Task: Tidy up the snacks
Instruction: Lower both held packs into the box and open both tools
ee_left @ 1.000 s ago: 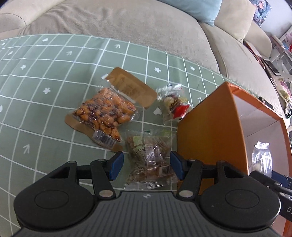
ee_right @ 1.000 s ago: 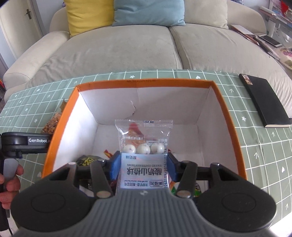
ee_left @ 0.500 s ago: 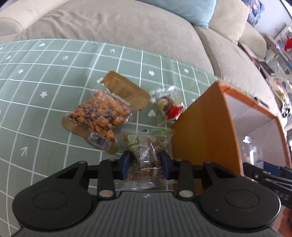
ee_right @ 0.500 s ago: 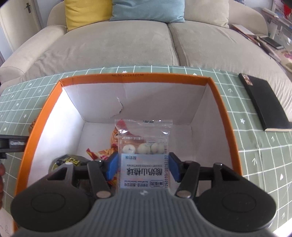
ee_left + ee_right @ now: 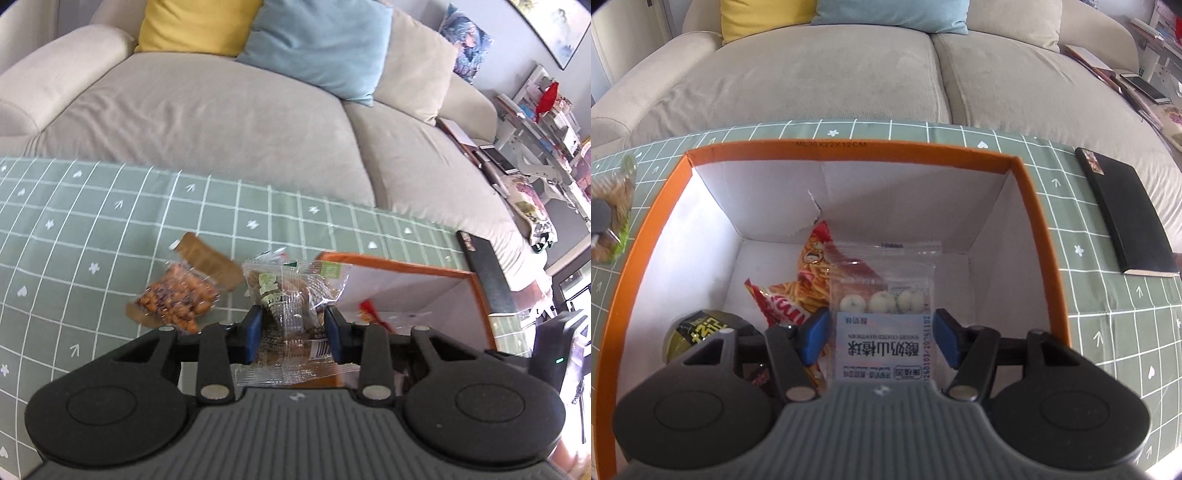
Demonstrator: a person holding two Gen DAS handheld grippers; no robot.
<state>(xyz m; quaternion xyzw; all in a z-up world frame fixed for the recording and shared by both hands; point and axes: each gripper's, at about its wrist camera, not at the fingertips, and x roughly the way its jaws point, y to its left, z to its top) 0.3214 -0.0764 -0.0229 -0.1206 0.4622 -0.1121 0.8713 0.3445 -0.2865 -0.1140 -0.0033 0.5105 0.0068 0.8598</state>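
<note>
Left gripper [image 5: 293, 334] clamped on nut packet [image 5: 291, 295], which I lifted off table [image 5: 92, 229] toward box [image 5: 1039, 221]. Right gripper [image 5: 881, 338] jaws were opening, pads off white-ball packet [image 5: 882, 332], still between them over box. Two more snacks nearly boxed.

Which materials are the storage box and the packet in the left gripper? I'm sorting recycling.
Orange box: apparently cardboard, matte, its white inner wall creased and torn. Packet clamped in the left gripper: clear glossy plastic film, crinkled, contents showing through.
</note>
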